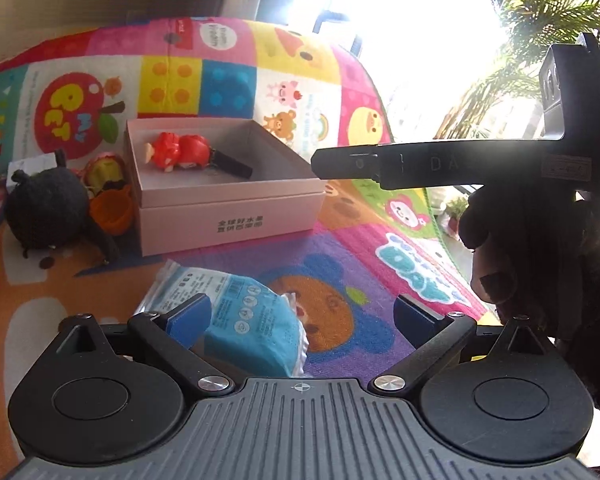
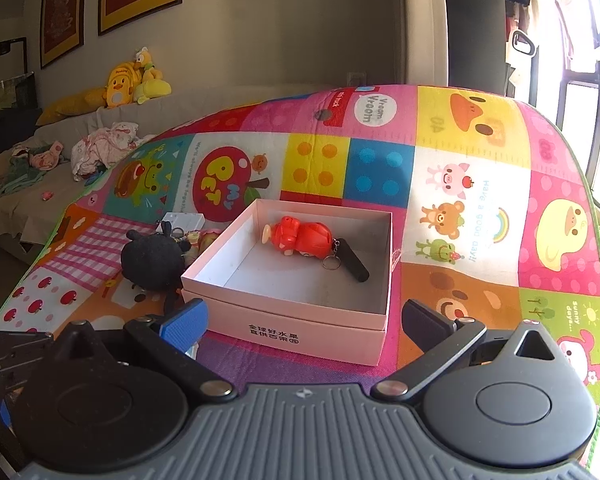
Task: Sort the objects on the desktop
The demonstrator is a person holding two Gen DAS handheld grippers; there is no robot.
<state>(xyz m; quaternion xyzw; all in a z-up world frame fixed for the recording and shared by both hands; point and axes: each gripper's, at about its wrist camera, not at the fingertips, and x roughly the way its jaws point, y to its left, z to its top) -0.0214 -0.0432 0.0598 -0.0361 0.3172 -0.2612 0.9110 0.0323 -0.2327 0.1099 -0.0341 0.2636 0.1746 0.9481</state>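
Observation:
A pink open box (image 1: 228,216) (image 2: 320,332) stands on the colourful play mat. A red toy figure (image 1: 178,151) (image 2: 300,237) and a black stick with a key ring (image 2: 352,260) lie inside it. A blue packet of tissues (image 1: 244,316) lies on the mat between the wide-apart fingers of my left gripper (image 1: 302,316), nearer the left finger; I cannot tell whether that finger touches it. My right gripper (image 2: 304,320) is open and empty, hovering just in front of the box. In the left wrist view it shows as a black bar (image 1: 420,164) at the right.
Left of the box lie a black plush toy (image 1: 46,208) (image 2: 154,260), an orange cup (image 1: 114,208) and a small yellow-red toy (image 1: 102,168). A sofa with clothes and yellow plush toys (image 2: 136,80) stands behind. The mat's edge falls off at the right.

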